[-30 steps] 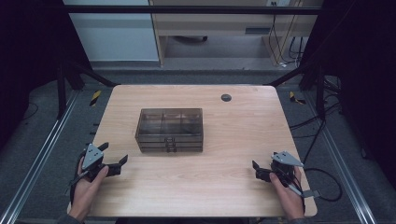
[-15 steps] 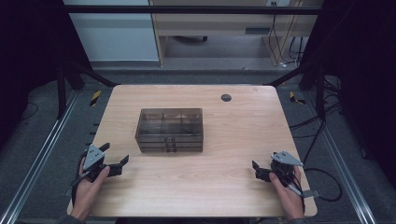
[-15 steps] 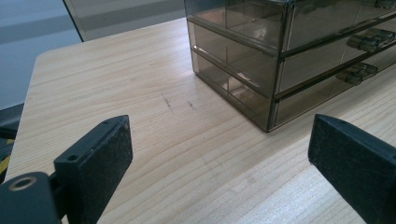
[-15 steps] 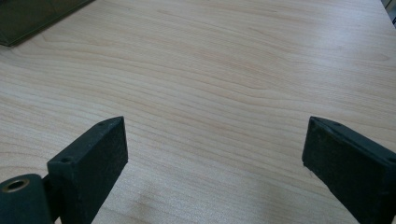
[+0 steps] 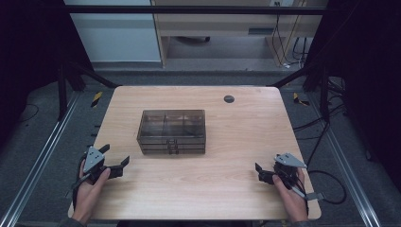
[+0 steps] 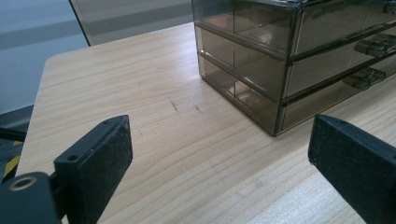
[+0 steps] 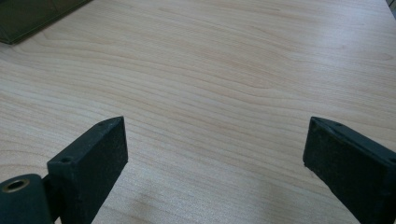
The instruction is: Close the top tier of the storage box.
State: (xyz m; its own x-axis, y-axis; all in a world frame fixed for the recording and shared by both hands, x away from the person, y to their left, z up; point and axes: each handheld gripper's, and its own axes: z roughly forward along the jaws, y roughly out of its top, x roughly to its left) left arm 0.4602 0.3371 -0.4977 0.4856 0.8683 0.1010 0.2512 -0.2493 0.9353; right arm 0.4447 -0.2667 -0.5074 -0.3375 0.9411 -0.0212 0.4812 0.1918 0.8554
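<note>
Between both tools (image 5: 115, 161) (image 5: 261, 174): bare table (image 5: 208, 189).

No readable text, label, brand, number or sign anywhere. Blank smoky walls and drawer fronts on the drawer box (image 5: 172, 132); bare wood grain across the tabletop (image 5: 222, 189); plain black pads on the left tongs (image 6: 219, 172) and right tongs (image 7: 215, 172). Yellow-and-black hazard stripes on floor markers (image 5: 96, 98) beside the tabletop, without lettering. Cabinets beyond too far off and too blurred for any marking.
</note>
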